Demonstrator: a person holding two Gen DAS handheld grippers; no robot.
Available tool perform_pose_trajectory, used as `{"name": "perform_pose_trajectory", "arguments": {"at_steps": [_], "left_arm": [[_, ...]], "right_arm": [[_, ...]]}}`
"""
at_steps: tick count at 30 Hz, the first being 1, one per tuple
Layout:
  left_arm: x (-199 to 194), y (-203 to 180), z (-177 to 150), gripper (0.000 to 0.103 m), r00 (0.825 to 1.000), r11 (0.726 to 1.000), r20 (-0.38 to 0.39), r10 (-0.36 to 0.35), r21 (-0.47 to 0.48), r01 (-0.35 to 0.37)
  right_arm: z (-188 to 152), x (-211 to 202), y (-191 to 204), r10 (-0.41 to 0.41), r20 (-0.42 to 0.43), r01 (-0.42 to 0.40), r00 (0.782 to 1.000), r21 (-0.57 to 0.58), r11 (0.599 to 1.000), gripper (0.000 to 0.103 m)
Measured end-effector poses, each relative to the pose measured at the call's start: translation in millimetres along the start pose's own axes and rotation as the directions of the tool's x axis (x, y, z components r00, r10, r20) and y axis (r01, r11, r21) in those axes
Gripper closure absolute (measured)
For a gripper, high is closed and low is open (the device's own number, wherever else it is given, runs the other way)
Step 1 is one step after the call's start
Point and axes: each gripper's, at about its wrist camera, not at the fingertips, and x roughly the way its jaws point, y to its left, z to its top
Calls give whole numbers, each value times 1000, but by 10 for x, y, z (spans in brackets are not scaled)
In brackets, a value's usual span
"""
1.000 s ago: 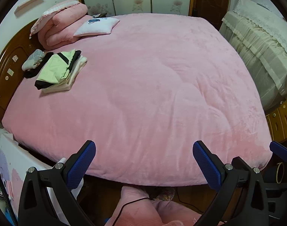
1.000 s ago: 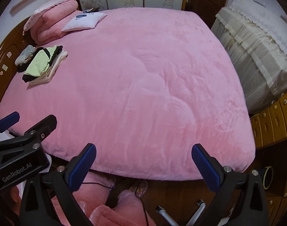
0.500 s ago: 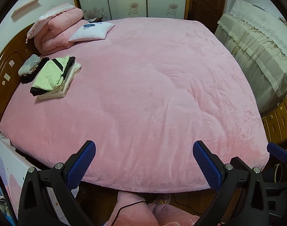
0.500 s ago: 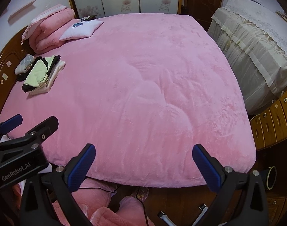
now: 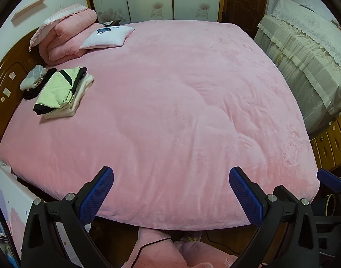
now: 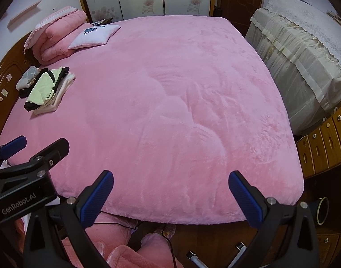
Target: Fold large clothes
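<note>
So both grippers hover off the near edge of the pink plush blanket [image 5: 181,111] that covers the whole bed, and neither is holding anything. Left gripper [image 5: 171,192] has its jaws spread wide apart, blue pads facing each other with nothing between them; right gripper [image 6: 171,195] is the same, wide apart and empty. From the right wrist view the left gripper sits just off the blanket's near left corner. The clothes are a small folded stack [image 5: 63,93] on the blanket's far left side, well apart from both grippers, with a lime green and black garment on top and cream fabric under it. Beyond the stack, a white cushion [image 5: 108,36] leans on a rolled pink quilt [image 5: 67,35].
</note>
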Motion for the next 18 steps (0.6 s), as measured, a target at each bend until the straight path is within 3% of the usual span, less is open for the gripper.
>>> {"name": "perform_pose_trajectory", "arguments": {"at_steps": [18], "left_arm": [[17, -82, 4, 1, 1000, 1000, -3, 12, 0, -12]], "right_arm": [[23, 3, -12, -4, 2, 4, 1000, 0, 1000, 0]]}}
